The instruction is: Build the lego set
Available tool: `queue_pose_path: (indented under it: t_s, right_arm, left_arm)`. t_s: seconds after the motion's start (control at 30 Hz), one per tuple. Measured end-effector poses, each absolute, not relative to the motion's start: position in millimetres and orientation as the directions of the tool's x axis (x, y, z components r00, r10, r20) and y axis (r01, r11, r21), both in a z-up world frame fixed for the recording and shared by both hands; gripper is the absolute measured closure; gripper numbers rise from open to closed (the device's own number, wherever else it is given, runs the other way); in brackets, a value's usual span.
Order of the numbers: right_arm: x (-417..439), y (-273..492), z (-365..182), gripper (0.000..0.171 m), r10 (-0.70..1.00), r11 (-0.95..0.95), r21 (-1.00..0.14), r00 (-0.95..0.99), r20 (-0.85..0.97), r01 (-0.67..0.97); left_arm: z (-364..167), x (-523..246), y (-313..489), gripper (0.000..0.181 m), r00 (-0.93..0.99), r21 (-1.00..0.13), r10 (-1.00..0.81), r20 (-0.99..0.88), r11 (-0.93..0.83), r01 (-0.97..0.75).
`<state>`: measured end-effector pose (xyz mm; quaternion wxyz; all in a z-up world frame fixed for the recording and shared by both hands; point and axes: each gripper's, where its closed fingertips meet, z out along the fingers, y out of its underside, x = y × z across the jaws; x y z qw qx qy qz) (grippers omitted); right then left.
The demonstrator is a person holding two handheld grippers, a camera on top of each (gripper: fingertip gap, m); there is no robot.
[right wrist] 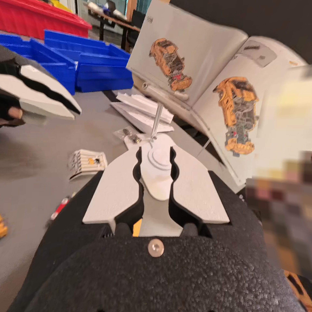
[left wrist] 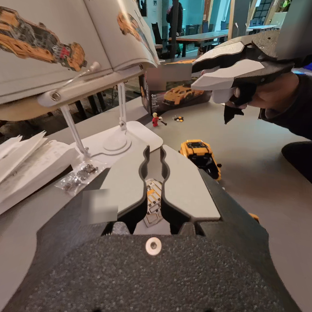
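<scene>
The left gripper (left wrist: 154, 150) is shown with its jaws slightly parted and nothing between them; a sticker sheet (left wrist: 152, 200) is seen through the gap, lying on the grey tabletop (left wrist: 236, 219) below. At 1 o'clock from its tips, just beside them, the yellow-and-black lego car (left wrist: 201, 157) is stood, largely assembled as far as can be seen. Farther out at 12 o'clock a red minifigure (left wrist: 155, 119) and a few loose pieces (left wrist: 179, 118) are placed before the set's box (left wrist: 175, 94). The right gripper (right wrist: 155, 149), held above the tabletop at 2 o'clock, is likewise spread and empty; beyond its tips the white stand base (right wrist: 157, 162) and the open instruction booklet (right wrist: 199, 70) are seen. At 10 o'clock a small parts bag (left wrist: 79, 175) is left unopened. The build is judged nearly finished, with stickers and last pieces possibly outstanding.
</scene>
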<state>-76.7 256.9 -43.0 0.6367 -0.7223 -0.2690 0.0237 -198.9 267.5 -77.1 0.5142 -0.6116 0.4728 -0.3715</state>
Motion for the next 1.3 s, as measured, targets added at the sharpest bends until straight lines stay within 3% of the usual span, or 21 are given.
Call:
queue_pose_path:
  t_s: [0.2, 0.43, 0.6, 0.73, 0.87, 1.1, 1.3]
  right_arm:
    - [-73, 209, -105, 0.125, 0.567, -0.219, -0.900, 0.800, 0.198, 0.377]
    - [-81, 186, -138, 0.118, 0.613, -0.226, -0.888, 0.767, 0.189, 0.400]
    - [-82, 186, -144, 0.118, 0.608, -0.234, -0.881, 0.769, 0.197, 0.410]
    - [-85, 184, -149, 0.119, 0.610, -0.232, -0.859, 0.756, 0.238, 0.457]
    - [-82, 185, -153, 0.119, 0.599, -0.245, -0.843, 0.758, 0.256, 0.478]
    - [-73, 190, -162, 0.107, 0.556, -0.334, -0.831, 0.805, 0.208, 0.446]
    - [-71, 191, -172, 0.108, 0.552, -0.353, -0.811, 0.804, 0.222, 0.466]
  left_arm:
    - [-105, -201, 229, 0.170, 0.144, -0.968, -0.989, -0.017, -0.020, -0.252]
    - [-145, -209, 175, 0.166, -0.160, -0.891, -0.987, -0.012, 0.083, -0.446]
    - [-163, -218, 143, 0.146, -0.316, -0.832, -0.947, 0.060, 0.128, -0.541]
    - [-192, -225, 124, 0.137, -0.379, -0.718, -0.923, 0.060, 0.224, -0.659]
    - [-207, -223, 122, 0.156, -0.404, -0.663, -0.914, -0.026, 0.318, -0.678]
    - [-205, -214, 145, 0.156, -0.393, -0.606, -0.856, -0.337, 0.517, -0.604]
    - [-204, -217, 137, 0.156, -0.460, -0.558, -0.791, -0.404, 0.611, -0.561]
